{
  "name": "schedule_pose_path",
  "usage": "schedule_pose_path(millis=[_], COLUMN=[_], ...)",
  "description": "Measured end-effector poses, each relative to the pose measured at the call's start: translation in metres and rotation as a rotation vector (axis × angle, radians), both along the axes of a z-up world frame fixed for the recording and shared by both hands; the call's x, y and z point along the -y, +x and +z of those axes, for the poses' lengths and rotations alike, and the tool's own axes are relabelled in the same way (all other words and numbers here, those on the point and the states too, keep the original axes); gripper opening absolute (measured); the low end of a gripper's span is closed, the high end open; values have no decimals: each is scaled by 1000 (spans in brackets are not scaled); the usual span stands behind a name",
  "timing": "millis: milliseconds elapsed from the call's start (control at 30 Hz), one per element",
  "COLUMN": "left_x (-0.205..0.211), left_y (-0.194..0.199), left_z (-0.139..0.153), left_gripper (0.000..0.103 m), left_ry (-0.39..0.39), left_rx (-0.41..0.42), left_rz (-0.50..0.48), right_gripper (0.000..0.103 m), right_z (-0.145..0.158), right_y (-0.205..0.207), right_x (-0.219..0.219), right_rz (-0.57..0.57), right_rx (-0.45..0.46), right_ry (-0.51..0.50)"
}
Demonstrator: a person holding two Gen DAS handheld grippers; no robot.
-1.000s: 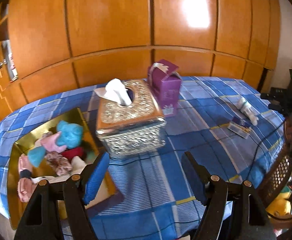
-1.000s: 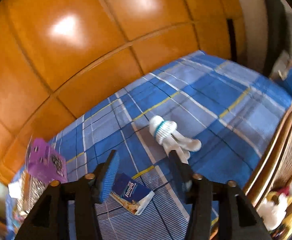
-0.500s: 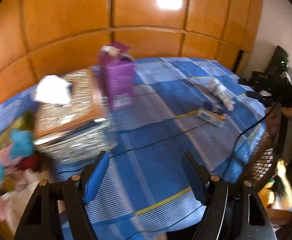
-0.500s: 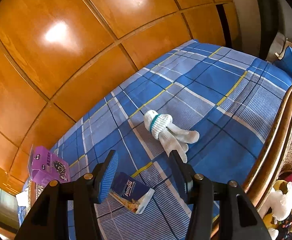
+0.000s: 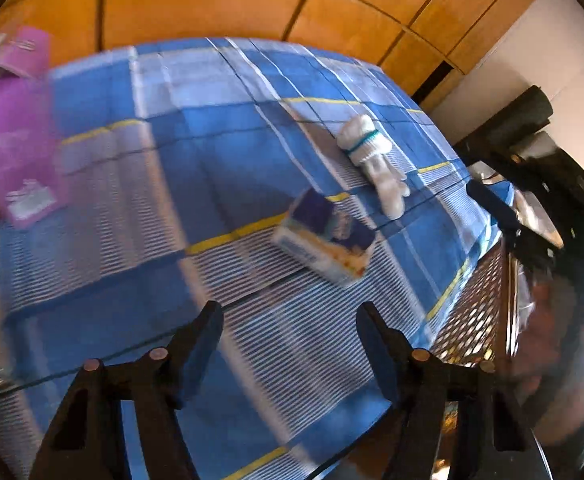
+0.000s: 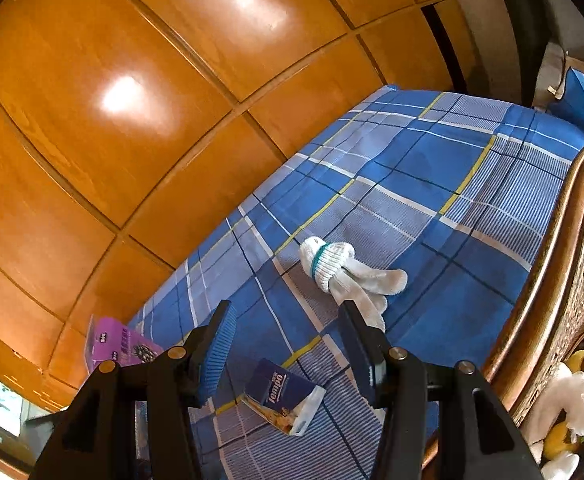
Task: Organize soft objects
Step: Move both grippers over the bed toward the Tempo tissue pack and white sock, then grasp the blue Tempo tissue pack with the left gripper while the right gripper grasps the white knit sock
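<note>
Left gripper point(image 5: 289, 344), fingers just narrowing and empty, approaches the tissue pack point(image 5: 324, 246); next, straddle it. Right gripper point(image 6: 287, 344) hangs released.

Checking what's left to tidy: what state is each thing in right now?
White gloves: bundled, lying on the blue plaid cloth, untouched.
Tissue pack: flat on the cloth, apart from the gloves.
Purple box: flap open.
Left gripper: open, empty, jaws just been closing.
Right gripper: open, empty.

Open cloth point(image 5: 211, 168) between purple box point(image 5: 11, 140) and tissue pack point(image 5: 324, 240)
</note>
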State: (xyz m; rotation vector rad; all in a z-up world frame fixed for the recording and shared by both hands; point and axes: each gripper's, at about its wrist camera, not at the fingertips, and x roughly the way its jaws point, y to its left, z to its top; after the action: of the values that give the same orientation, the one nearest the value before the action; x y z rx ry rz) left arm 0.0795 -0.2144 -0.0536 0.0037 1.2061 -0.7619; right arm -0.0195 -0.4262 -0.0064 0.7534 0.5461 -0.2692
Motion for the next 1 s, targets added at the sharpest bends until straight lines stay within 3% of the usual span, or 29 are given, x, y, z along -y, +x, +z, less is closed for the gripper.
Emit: schedule_pose_path(millis=[267,400,567,667,767,1000], left_x=[68,73,58,55,59,94], left_y=[14,36,71,67,55,49], left_z=[-22,-34,-24,-23,-24,-35], left_gripper=[70,70,71,74,76,83], left_ry=[-44,-11,22,74,48,138], left_rx=[-126,-139,-100,-131,-212,-215], left_rz=[-72,-8,117,124,130,170], right_gripper=[54,54,54,54,54,54], right_z=[0,0,-1,-1,-1,-1], right_y=[-6,-6,-6,-7,-9,-15], right_x=[3,4,5,6,7,11], right_rz=[-19,-18,-14,-14,-16,-27], right_rx=[34,41,47,58,79,124], right_ry=[14,17,25,33,47,69])
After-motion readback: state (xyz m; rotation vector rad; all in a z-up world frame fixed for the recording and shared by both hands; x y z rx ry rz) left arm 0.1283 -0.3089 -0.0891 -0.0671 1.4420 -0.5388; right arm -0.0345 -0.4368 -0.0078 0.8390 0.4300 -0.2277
